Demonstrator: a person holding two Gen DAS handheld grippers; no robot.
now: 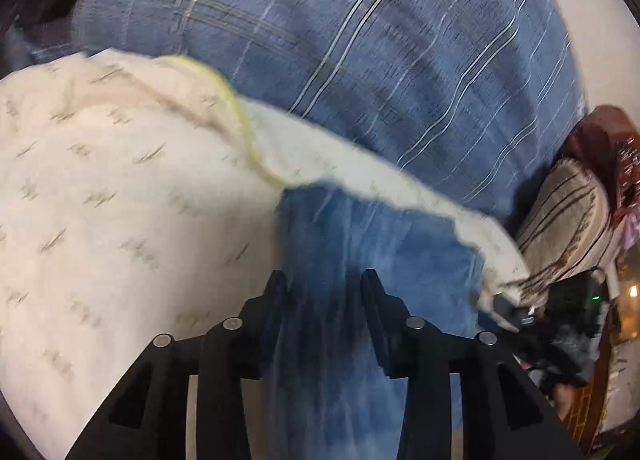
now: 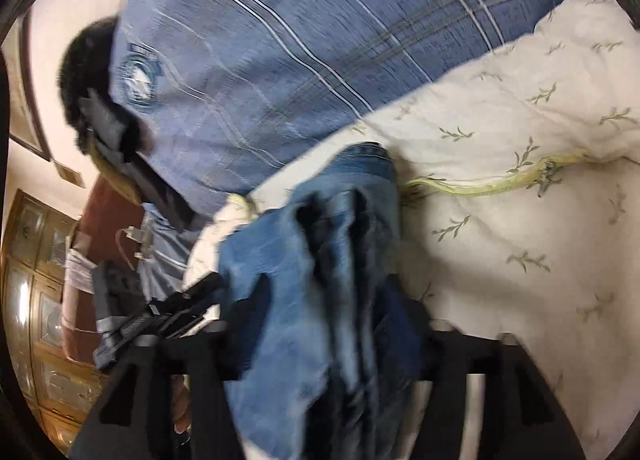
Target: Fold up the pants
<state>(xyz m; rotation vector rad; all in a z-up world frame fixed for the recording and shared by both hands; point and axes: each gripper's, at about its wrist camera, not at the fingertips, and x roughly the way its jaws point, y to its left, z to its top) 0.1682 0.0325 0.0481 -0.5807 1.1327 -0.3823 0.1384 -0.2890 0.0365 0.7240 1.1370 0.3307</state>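
Left wrist view
Left gripper (image 1: 324, 280): both black fingers stand a little apart with a band of blue denim running up between them; whether the pads actually pinch the cloth cannot be told, since the fabric covers the gap
Pants (image 1: 360, 244): blue jeans, a wide flat stretch reaching from between the fingers up to the edge of the bedding, pale streaks in the wash, the picture blurred
Bedding (image 1: 120, 188): cream quilt with small grey-green sprigs and a yellow-green piped edge (image 1: 236, 116), lying left of and behind the jeans
Person's shirt (image 1: 360, 40): blue with thin white and grey stripes, filling the upper part of the view beyond the quilt
Striped cloth (image 1: 568, 212): beige with dark lines, at the right edge, a reddish-brown item just above it

Right wrist view
Right gripper (image 2: 324, 292): fingers mostly buried under a bunched, hanging fold of denim; the cloth passes between them, but how far the jaws stand apart cannot be told
Pants (image 2: 320, 260): gathered in thick vertical folds, a hem or cuff end lying on the quilt above the fingers
Bedding (image 2: 520, 180): cream sprigged quilt to the right, yellow-green piping running across it
Person's shirt (image 2: 280, 40): blue striped, with a round pale emblem on the left part
Left gripper (image 2: 168, 312): black, seen low at left beside the jeans
Wooden cabinet (image 2: 36, 280): glazed doors, at the far left edge
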